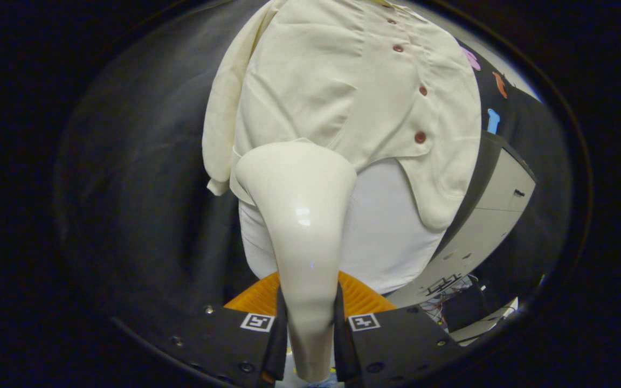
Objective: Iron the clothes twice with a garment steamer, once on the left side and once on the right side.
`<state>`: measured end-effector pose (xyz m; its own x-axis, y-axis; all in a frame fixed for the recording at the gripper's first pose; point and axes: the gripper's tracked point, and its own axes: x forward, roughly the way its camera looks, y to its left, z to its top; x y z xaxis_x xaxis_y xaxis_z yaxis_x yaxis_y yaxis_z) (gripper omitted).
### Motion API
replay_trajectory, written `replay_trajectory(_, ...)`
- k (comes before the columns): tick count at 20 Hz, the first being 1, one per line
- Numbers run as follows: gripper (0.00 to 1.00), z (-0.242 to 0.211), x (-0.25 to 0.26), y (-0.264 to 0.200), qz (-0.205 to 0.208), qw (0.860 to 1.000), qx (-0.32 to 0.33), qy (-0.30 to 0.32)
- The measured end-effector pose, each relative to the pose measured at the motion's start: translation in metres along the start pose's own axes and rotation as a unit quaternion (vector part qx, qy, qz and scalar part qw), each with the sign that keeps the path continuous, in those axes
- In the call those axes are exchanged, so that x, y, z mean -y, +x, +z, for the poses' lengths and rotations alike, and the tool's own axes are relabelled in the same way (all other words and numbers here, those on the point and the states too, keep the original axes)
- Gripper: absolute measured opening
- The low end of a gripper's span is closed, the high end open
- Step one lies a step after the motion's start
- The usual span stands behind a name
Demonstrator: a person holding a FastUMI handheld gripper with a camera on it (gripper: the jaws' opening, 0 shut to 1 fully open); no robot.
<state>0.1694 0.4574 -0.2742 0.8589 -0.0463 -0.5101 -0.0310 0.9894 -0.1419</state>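
tool [309, 328] clamped on steamer [299, 215], head at shirt [343, 91] hem, left side

The scene is viewed from a single fisheye camera mounted on the gripper [309, 328], faced forward along the fingers [275, 345], which are clamped on the steamer [302, 215] handle. A hanging shirt [353, 91] is seen from close up, slightly from below, with a white cabinet [488, 226] glimpsed beyond on the right.
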Motion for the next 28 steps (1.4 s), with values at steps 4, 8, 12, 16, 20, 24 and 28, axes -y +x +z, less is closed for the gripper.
replay_trajectory(4, 0.36, 0.011, 0.012, -0.046, 0.006, 1.000, 0.023, 0.007)
replay_trajectory(8, 0.36, 0.027, 0.036, -0.094, -0.001, 0.999, 0.030, 0.025)
replay_trajectory(12, 0.36, 0.063, 0.066, -0.146, 0.006, 0.997, 0.066, 0.031)
replay_trajectory(16, 0.35, 0.109, 0.108, -0.182, 0.002, 0.992, 0.116, 0.049)
replay_trajectory(20, 0.35, 0.149, 0.149, -0.194, -0.009, 0.986, 0.151, 0.064)
replay_trajectory(24, 0.35, 0.193, 0.183, -0.191, -0.013, 0.984, 0.165, 0.070)
replay_trajectory(28, 0.35, 0.243, 0.204, -0.180, -0.012, 0.982, 0.176, 0.064)
